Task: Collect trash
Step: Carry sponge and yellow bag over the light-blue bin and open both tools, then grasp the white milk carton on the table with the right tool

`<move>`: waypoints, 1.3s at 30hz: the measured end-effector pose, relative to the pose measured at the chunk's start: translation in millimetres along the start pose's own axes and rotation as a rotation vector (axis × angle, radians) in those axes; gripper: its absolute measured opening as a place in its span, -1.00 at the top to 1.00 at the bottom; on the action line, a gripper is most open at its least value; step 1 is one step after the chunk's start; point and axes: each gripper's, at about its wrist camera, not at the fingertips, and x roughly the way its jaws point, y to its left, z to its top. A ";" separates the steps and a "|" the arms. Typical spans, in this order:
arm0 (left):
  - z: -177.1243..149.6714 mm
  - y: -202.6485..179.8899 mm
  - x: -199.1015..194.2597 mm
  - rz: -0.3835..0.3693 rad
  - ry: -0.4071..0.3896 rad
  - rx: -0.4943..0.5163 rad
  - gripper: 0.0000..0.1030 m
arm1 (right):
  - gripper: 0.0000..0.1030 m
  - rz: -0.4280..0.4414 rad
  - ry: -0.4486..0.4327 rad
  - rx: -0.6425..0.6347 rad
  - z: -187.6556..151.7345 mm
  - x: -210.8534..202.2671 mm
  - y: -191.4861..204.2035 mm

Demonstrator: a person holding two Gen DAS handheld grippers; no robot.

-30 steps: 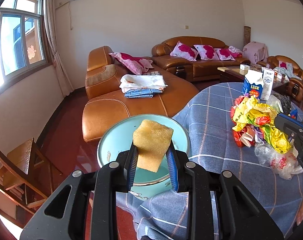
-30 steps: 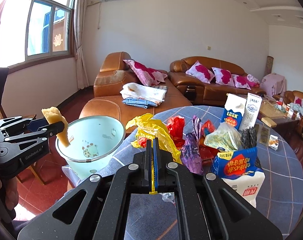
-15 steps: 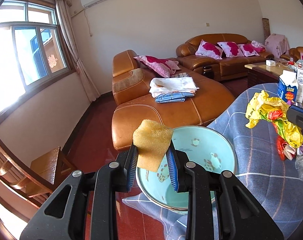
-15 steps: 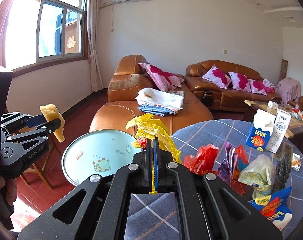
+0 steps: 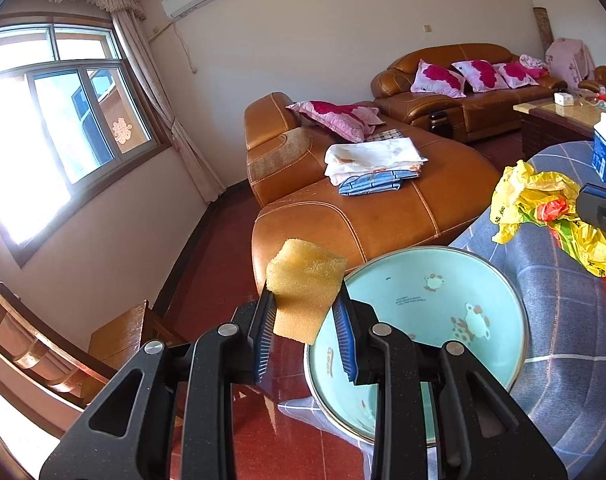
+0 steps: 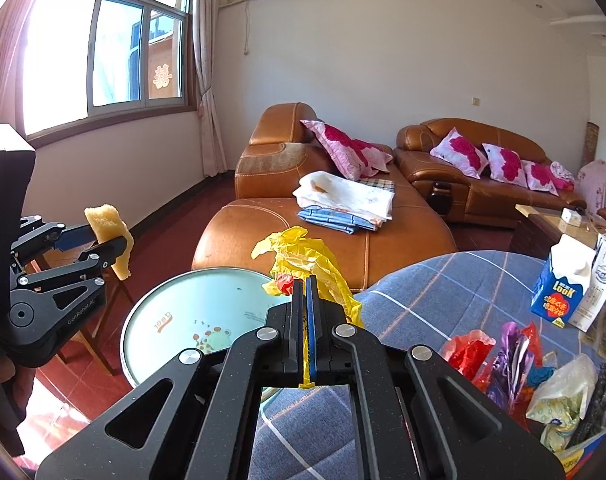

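Observation:
My left gripper point(image 5: 305, 312) is shut on a yellow sponge point(image 5: 303, 288) and holds it in the air just left of a light blue bin point(image 5: 427, 320) at the table's edge. The sponge also shows in the right wrist view point(image 6: 109, 236), with the left gripper point(image 6: 103, 240) left of the bin point(image 6: 191, 316). My right gripper point(image 6: 306, 292) is shut on a crumpled yellow plastic bag point(image 6: 303, 256), held near the bin's right rim. The bag also shows in the left wrist view point(image 5: 539, 204).
A round table with a blue checked cloth point(image 6: 423, 296) carries several wrappers point(image 6: 511, 356) and milk cartons point(image 6: 563, 284). A brown leather sofa point(image 6: 343, 224) with folded cloths stands behind. A wooden chair point(image 5: 63, 344) stands at left on the red floor.
Both grippers have swung left. The sponge has moved from over the bin to left of its rim. The yellow bag has moved off the table toward the bin's right rim.

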 end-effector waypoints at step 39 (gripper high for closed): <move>-3.2 -1.0 11.2 -0.021 0.052 -0.008 -0.32 | 0.51 0.027 0.038 0.041 -8.2 10.8 10.9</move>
